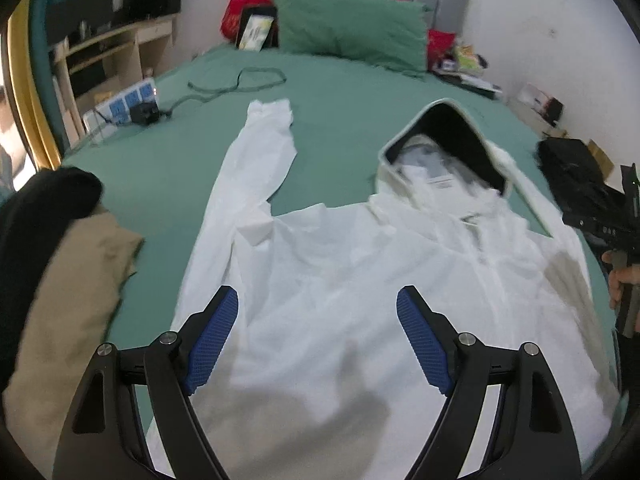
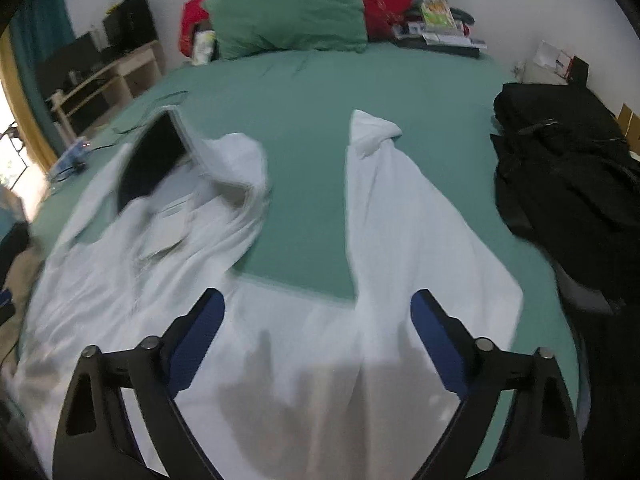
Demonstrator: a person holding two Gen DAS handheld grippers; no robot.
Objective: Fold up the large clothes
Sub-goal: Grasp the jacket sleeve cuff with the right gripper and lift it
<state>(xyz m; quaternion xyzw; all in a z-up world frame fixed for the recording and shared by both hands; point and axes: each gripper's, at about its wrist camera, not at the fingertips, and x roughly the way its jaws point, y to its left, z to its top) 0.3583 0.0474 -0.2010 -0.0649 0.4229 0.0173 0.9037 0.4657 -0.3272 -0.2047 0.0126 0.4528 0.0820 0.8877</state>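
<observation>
A white hooded jacket (image 1: 340, 272) lies spread flat on the green bed (image 1: 168, 168), hood (image 1: 444, 148) with dark lining pointing at the headboard. Its left sleeve (image 1: 256, 160) stretches up the bed. In the right wrist view the jacket (image 2: 280, 360) shows with its hood (image 2: 160, 160) at left and the other sleeve (image 2: 384, 208) stretched up the bed. My left gripper (image 1: 318, 312) is open and empty above the jacket's body. My right gripper (image 2: 318, 316) is open and empty above the jacket near the right sleeve's base; it also shows at the left wrist view's right edge (image 1: 624, 216).
A tan and black pile of clothes (image 1: 68, 280) lies at the bed's left edge. A black garment (image 2: 568, 184) lies at the right edge. A green pillow (image 1: 352, 24), a power strip (image 1: 128, 104) with cable, and clutter sit near the headboard.
</observation>
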